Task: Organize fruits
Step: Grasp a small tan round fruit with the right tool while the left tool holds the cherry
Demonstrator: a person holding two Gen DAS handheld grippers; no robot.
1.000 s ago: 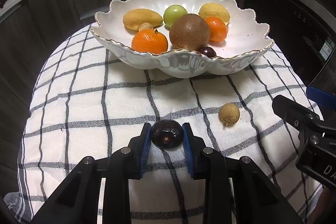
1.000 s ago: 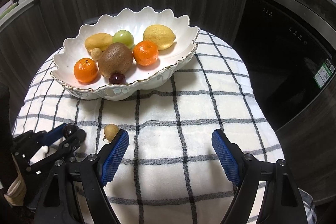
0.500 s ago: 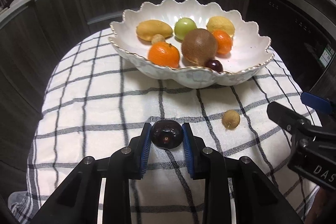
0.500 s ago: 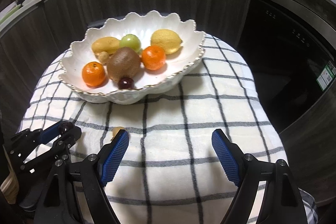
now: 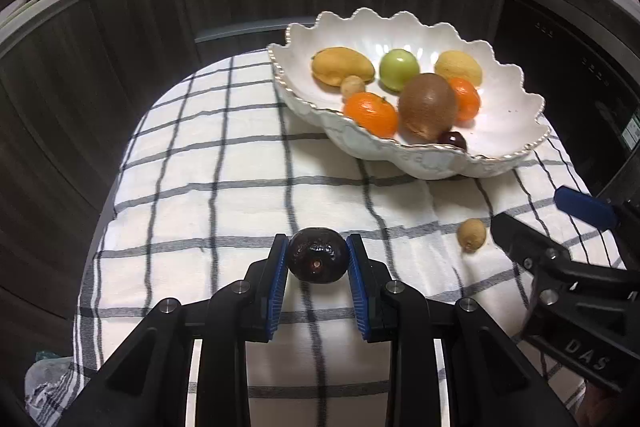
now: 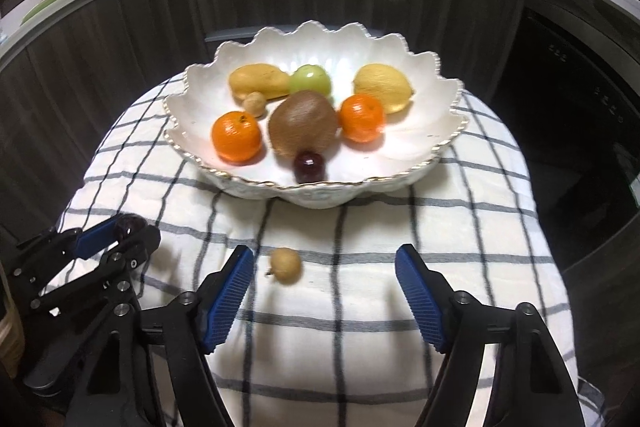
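We take the white scalloped bowl [image 6: 416, 143] as our landmark; it sits on a table covered by a white cloth with dark checks [image 5: 224, 163]. In front of the bowl, on the near side of the cloth, our left gripper [image 5: 317, 261] is clamped on a dark, glossy round fruit [image 5: 317, 261], its blue pads pressing on both sides of it. From the right wrist view, the same gripper [image 6: 130, 229] appears to the near left of the bowl with the dark fruit [image 6: 127, 223] showing between its tips. Our right gripper [image 6: 324, 281] stands in front of the bowl with its jaws apart; they have just been closing, and a small tan round fruit [image 6: 285, 265] lies on the cloth between them, nearer the left pad, with neither pad touching it. In the left wrist view that small fruit [image 5: 472, 235] lies near the bowl's front edge, just beside the tip of the right gripper [image 5: 540, 223]. Inside the bowl we see two oranges [image 6: 237, 135], a brown kiwi [image 6: 303, 129], a yellow lemon [image 6: 383, 87], a green fruit [image 6: 311, 79], a yellow mango [image 6: 258, 81], a small tan fruit [image 6: 254, 104] and a dark cherry-like fruit [image 6: 308, 167] near the front rim.
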